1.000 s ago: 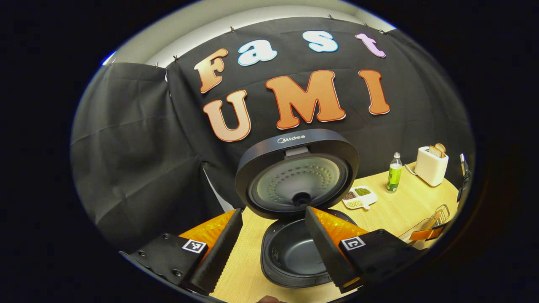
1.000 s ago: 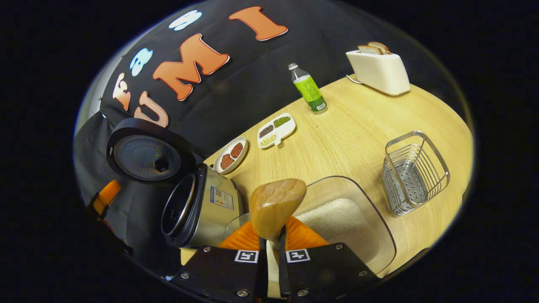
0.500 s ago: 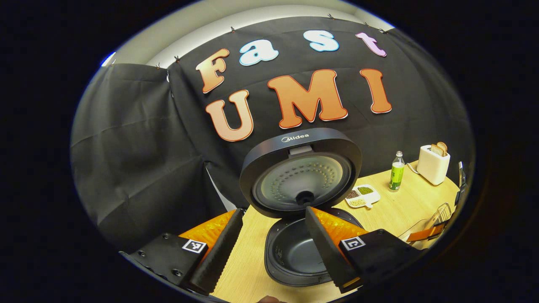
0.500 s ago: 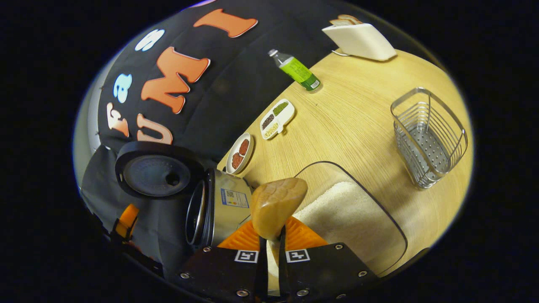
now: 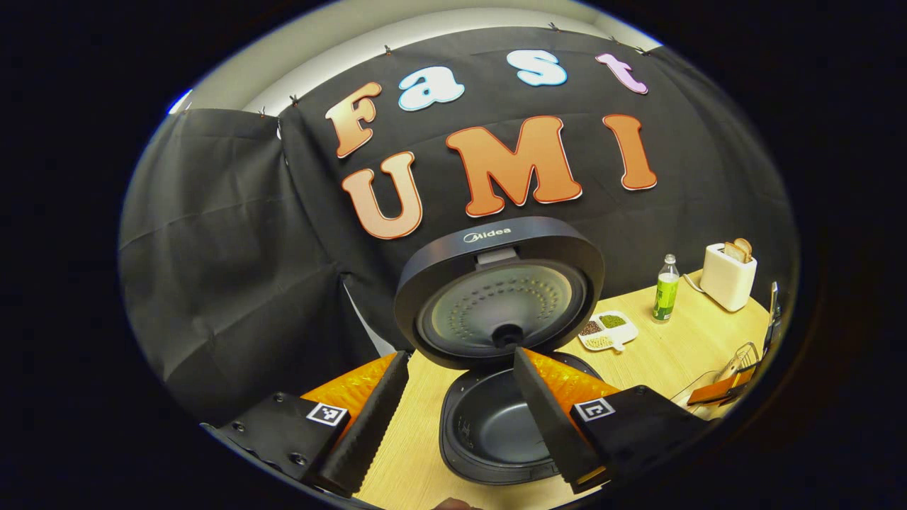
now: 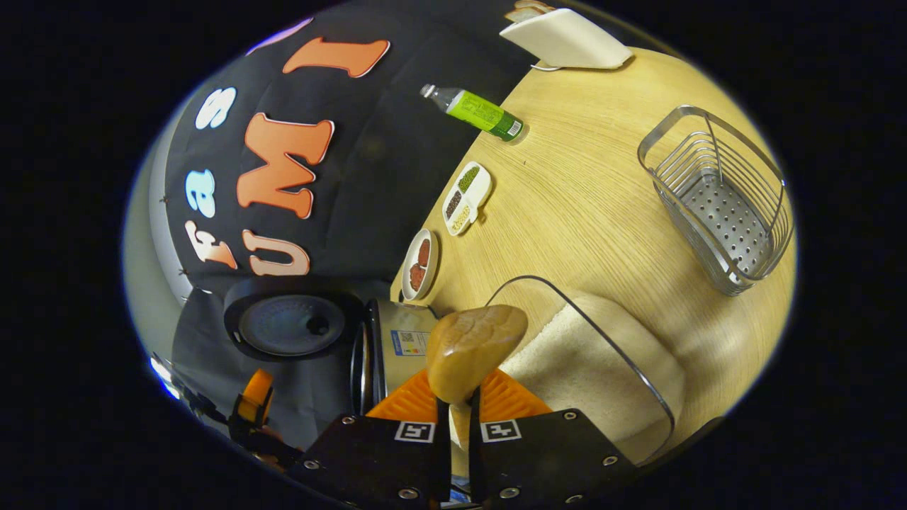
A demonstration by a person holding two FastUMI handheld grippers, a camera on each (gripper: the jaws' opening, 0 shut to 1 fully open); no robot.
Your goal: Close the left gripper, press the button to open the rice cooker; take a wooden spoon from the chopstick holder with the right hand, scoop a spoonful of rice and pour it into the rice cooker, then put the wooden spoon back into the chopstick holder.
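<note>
The rice cooker (image 5: 496,425) at lower centre gapes empty, a clear tub (image 6: 595,361) holds rice, the right gripper (image 6: 453,418) clenches the spoon (image 6: 471,347), and the left gripper (image 5: 460,418) is spread wide.

Pale wood-grain table (image 6: 602,212); white rice (image 6: 588,368) in a clear tub; light brown wooden spoon (image 6: 471,347). Dark grey cooker lid (image 5: 499,290), dotted inner plate, black pot (image 5: 496,425). Green-labelled bottle (image 6: 478,112); white toaster (image 5: 730,276); silver wire holder (image 6: 723,198).

One rice cooker (image 5: 496,425), one bottle (image 6: 476,112), two dishes (image 6: 467,198)
</note>
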